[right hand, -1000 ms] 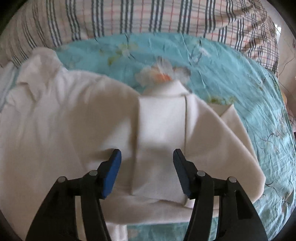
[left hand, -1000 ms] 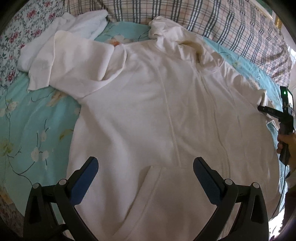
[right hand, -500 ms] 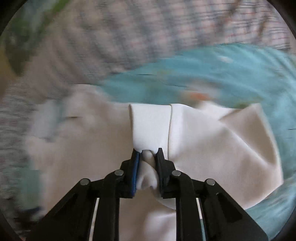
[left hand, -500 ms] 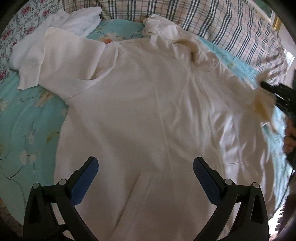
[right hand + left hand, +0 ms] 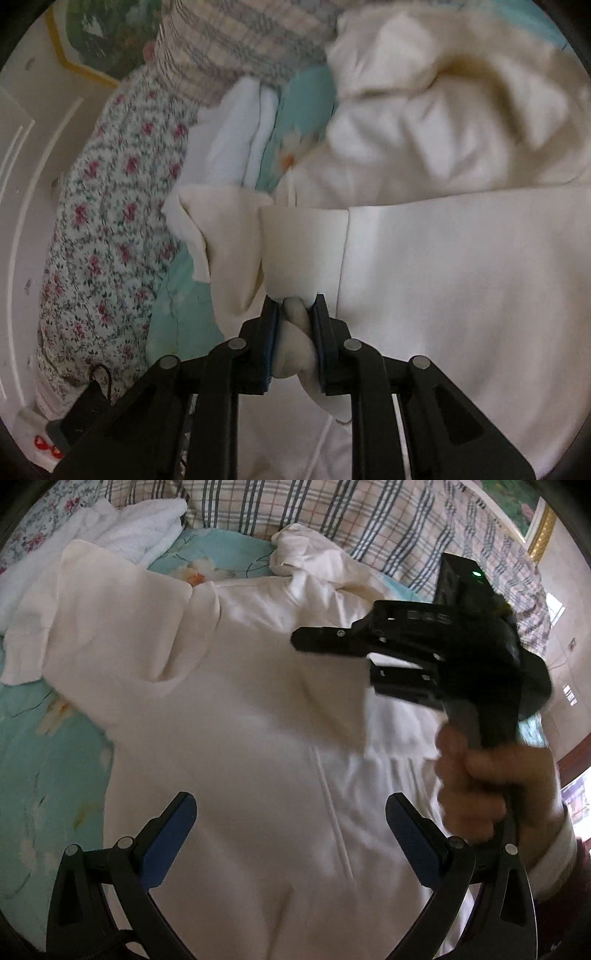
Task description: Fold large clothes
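A large cream hoodie (image 5: 258, 720) lies front-up on the bed, one sleeve (image 5: 110, 620) folded in at the left, its hood (image 5: 314, 557) at the far end. My left gripper (image 5: 290, 834) is open and empty above the hoodie's lower front. My right gripper (image 5: 294, 321) is shut on the hoodie's other sleeve cuff (image 5: 295, 254) and holds it lifted over the body. In the left wrist view the right gripper (image 5: 306, 640) is over the chest, seen side-on with the sleeve (image 5: 332, 701) hanging under it.
The bed has a turquoise floral sheet (image 5: 40, 760). A plaid quilt (image 5: 369, 524) lies along the far side, a white towel (image 5: 122, 528) and a floral pillow (image 5: 103, 221) at the far left. A framed picture (image 5: 517, 506) hangs on the wall.
My right gripper closed on the right sleeve cuff, lifted it and carried it leftward across the hoodie's chest. My left gripper stayed open and shifted a little.
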Tool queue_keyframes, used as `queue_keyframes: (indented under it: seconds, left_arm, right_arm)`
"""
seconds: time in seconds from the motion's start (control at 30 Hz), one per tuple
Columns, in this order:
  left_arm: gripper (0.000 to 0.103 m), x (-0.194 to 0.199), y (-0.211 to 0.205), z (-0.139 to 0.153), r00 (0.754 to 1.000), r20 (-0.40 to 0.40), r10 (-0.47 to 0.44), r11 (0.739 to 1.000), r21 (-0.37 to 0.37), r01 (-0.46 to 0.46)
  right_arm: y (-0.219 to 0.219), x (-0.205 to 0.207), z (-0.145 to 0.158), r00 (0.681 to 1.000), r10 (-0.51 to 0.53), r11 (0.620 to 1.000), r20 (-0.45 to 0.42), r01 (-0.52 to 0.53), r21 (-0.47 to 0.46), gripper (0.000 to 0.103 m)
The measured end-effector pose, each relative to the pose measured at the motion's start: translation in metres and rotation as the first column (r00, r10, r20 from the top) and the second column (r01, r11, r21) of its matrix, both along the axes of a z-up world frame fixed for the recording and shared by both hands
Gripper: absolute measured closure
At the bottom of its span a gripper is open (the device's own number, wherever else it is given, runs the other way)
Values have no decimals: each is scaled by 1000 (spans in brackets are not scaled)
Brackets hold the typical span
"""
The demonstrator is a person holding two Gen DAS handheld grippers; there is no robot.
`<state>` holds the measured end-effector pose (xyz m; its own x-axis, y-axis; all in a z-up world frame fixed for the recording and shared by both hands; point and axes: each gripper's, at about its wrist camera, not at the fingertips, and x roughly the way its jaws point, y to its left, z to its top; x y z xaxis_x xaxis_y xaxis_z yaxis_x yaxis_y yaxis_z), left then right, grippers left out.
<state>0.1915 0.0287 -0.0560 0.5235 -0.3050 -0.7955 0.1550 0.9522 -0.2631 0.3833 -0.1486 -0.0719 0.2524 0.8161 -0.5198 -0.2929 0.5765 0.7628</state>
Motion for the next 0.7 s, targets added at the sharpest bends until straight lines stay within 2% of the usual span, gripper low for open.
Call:
queue_keyframes:
  seconds: [0.1,0.17,0.27,0.3,0.33,0.37,0.4,0.43,0.47,0.6,0.7]
  left_arm:
    - [1,29,-3,-12,1000,-31,1,999,-42,-2]
    - [1,50,-9,-20,998,-58,0,998,-58,-3]
    - [4,72,-14,-30,997,-69,20,998,-53,-24]
    - [11,77,-16,-30,998,-52,27,998,-49,-30]
    - [30,80,-19,-29,999,-39,23,998,-50,-25]
    - [44,85,-24,-28,1000,-29,8,999,-53,-9]
    - [67,90,-27,-29,1000,-30,5,999,-40,-6]
    - [82,93,-31,-29,1000,-26,-1,1000,-27,1]
    - [90,95,-33,-27,1000,-10,-5,1000,-17,5]
    - [100,93,-26,-9,995,88,47,992,114,-57]
    - [100,94,-7,-17,998,48,49,994,90,-53]
  right_arm:
    - [-17,-9,1,1000,-14,1000,-16,14,2,56]
    - [-41,-17,12,999,-49,998,-2,49,27,54]
    - [-77,-36,29,991,-130,991,32,130,10,54]
    - [-93,-46,35,986,-160,987,50,160,5,54]
    - [-106,-55,40,980,-190,982,65,190,-1,53]
    - [-129,-69,46,966,-243,969,85,245,-14,49]
    - [-146,-80,50,953,-287,957,99,291,-24,45]
    - [-158,-88,53,940,-324,944,109,329,-30,43]
    - [-177,-98,56,919,-376,923,122,383,-42,42]
    - [-249,-125,65,828,-538,824,162,556,-107,42]
    - [-289,-124,63,779,-602,757,173,626,-188,40]
